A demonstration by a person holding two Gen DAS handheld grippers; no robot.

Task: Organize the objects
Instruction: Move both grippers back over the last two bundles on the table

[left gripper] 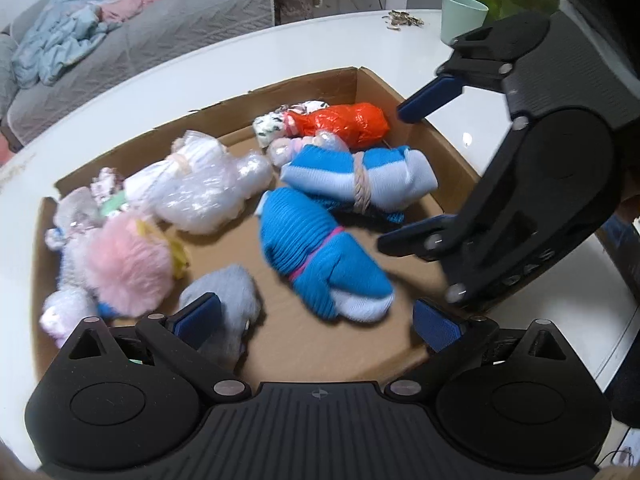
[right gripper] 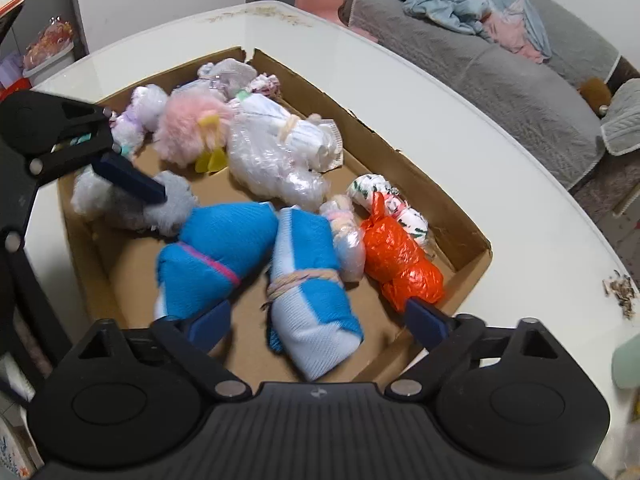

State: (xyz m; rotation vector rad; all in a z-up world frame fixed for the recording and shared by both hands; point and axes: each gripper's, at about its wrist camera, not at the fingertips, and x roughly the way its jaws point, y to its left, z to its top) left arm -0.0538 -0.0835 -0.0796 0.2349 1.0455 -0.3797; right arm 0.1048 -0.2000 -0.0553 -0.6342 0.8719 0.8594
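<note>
A shallow cardboard box [left gripper: 240, 118] [right gripper: 404, 160] on the white table holds several tied bundles. My left gripper [left gripper: 316, 322] hangs open over its near side; one finger [right gripper: 128, 178] lies over a grey fluffy bundle [left gripper: 234, 300] [right gripper: 176, 208]. My right gripper [right gripper: 320, 324] [left gripper: 394, 180] is open above a blue and pale-blue bundle [right gripper: 308, 296] [left gripper: 360, 176] tied with a beige band, its pads clear of it. Beside that lies a blue bundle with a pink band [left gripper: 316, 256] [right gripper: 216, 256]. An orange plastic bundle [left gripper: 348, 122] [right gripper: 400, 264] lies at the box's end.
A clear-wrapped white bundle [left gripper: 200, 188] [right gripper: 280, 152] and a pink fluffy one [left gripper: 128, 268] [right gripper: 188, 132] fill the box's other end. A mint cup [left gripper: 464, 20] and seed husks [left gripper: 404, 20] [right gripper: 620, 292] sit on the table. A grey sofa [right gripper: 500, 80] stands beyond.
</note>
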